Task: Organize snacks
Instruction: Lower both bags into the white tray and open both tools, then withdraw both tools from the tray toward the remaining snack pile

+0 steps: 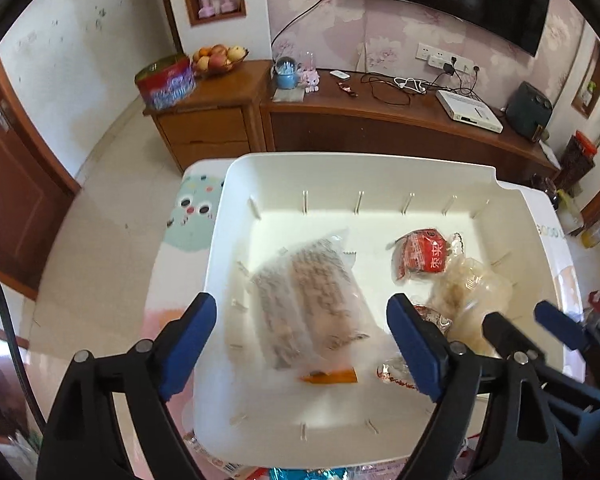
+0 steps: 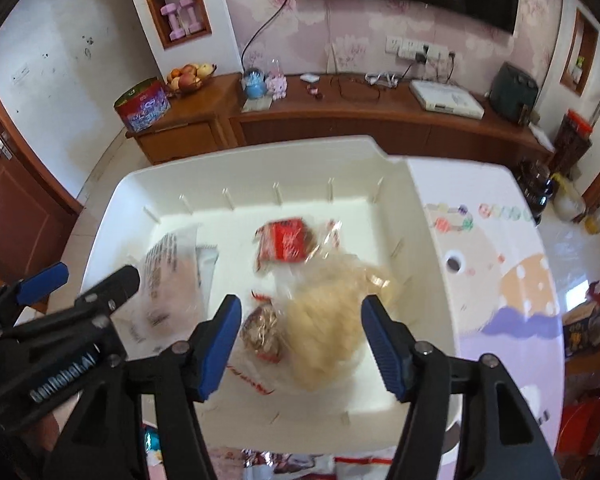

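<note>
2 grippers hang over your white bin (image 1: 220, 216), both with jaws apart and holding nothing: left gripper (image 1: 300, 344) above the flat clear snack packet (image 1: 308, 300), right gripper (image 2: 300, 344) above the pale noodle bag (image 2: 332, 320). Straddle the packet across its width; its long axis runs from the near edge toward the far-left corner

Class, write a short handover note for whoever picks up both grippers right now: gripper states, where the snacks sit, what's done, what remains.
Left gripper: open, empty, above the frosted printed snack packet.
Right gripper: open, empty, above the clear bag of pale yellow snacks.
White plastic bin also holds a red wrapped snack and a small brown packet.
Done: these are binned.
Left: colourful wrappers outside the near rim.
</note>
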Available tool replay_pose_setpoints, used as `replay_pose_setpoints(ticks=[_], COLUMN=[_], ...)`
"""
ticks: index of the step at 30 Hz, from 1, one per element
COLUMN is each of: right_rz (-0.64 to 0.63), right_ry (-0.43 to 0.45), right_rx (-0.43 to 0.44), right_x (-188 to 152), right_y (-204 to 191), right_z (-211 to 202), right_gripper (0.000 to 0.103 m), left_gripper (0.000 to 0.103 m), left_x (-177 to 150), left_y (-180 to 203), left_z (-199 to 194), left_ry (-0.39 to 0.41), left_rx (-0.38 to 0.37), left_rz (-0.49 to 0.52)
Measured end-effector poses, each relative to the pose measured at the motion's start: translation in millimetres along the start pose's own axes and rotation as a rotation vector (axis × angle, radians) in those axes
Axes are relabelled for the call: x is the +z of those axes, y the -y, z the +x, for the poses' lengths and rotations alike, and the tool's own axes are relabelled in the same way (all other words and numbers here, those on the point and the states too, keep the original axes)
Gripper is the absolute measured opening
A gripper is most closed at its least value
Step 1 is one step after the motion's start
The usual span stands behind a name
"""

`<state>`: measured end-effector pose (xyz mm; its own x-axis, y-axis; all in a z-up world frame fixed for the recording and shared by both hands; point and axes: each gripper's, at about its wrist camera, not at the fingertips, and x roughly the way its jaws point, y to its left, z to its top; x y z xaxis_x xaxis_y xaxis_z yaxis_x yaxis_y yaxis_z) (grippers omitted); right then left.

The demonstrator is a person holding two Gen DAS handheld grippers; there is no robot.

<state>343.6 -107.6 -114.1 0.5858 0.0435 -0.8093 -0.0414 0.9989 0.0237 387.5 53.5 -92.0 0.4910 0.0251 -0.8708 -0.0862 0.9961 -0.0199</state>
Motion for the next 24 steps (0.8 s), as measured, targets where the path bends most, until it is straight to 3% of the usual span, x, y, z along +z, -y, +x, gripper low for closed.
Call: replay_pose_setpoints(ticks=[10,24], right_rz=[-0.029,-0.057], right_ry=[0.056,0.196], right_rx=[-0.006,-0.049], right_x=[-18.4,-56.8], right_y=[-12.2,-13.4], right_z=[-36.4,-121.3], right_gripper=[0.065,0.065], left_gripper=[0.087,0.087], left_x=[-13.7,-53.6], left_y=[1.5,8.9], left_z=[-34.5,-128.3], left_ry=[0.064,0.209], left_rx=[-0.027,-0.106], left_rz=[0.008,0.024])
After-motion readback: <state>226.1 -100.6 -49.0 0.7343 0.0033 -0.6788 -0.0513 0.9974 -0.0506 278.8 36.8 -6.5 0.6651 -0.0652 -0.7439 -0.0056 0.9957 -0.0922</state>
